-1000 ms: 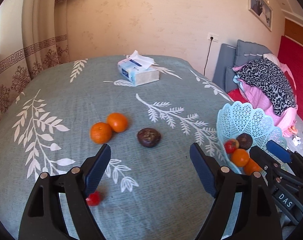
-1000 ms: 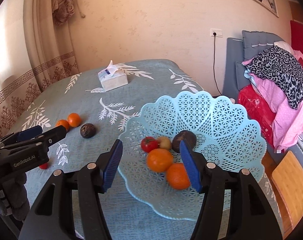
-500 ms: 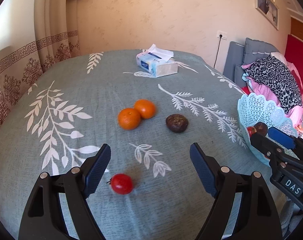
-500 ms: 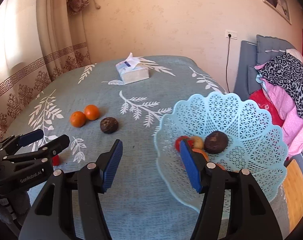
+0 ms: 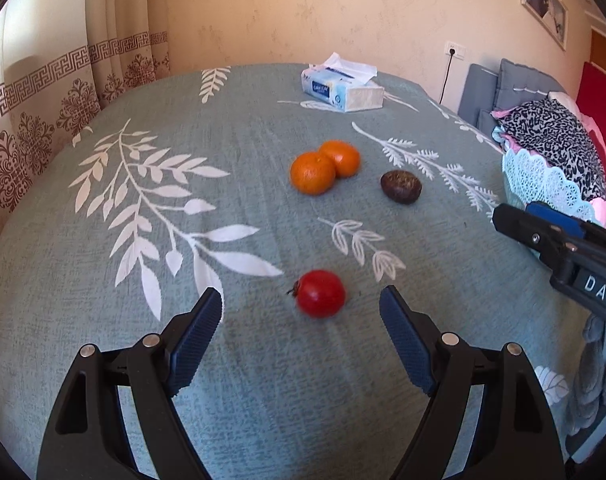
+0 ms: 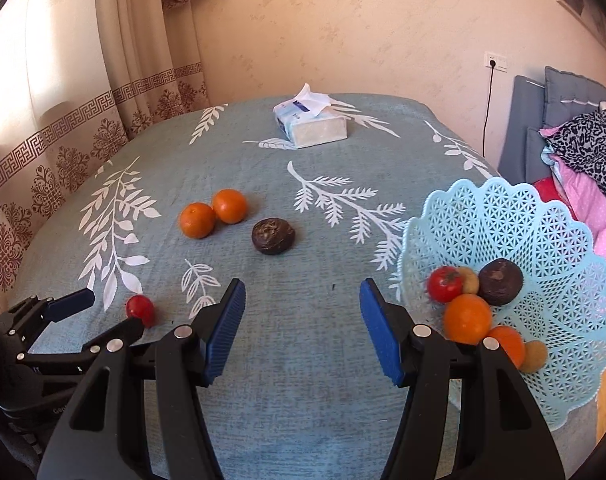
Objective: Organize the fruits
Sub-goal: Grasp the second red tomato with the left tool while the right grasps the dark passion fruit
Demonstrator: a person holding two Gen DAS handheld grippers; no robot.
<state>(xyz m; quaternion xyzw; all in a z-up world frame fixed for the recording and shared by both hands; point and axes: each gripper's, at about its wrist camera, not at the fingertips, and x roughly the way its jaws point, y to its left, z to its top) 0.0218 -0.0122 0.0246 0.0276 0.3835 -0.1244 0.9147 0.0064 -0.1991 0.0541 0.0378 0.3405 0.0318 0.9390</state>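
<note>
Lining up left gripper (image 5: 301, 312) on red tomato (image 5: 320, 293); jaws wide, empty, straddling it without touching.

Waiting mid-cloth with right gripper (image 6: 302, 322), jaws half-spread on nothing; probably next for dark fruit (image 6: 273, 236) or two oranges (image 6: 213, 213) bound for blue basket (image 6: 543, 236); reading "DAS" on its side; tissue box (image 5: 343, 88) print illegible.

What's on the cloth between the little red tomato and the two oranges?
Nothing but bare teal cloth with white leaf prints. In the left wrist view the small red tomato sits alone, and the two round oranges lie farther back.
</note>
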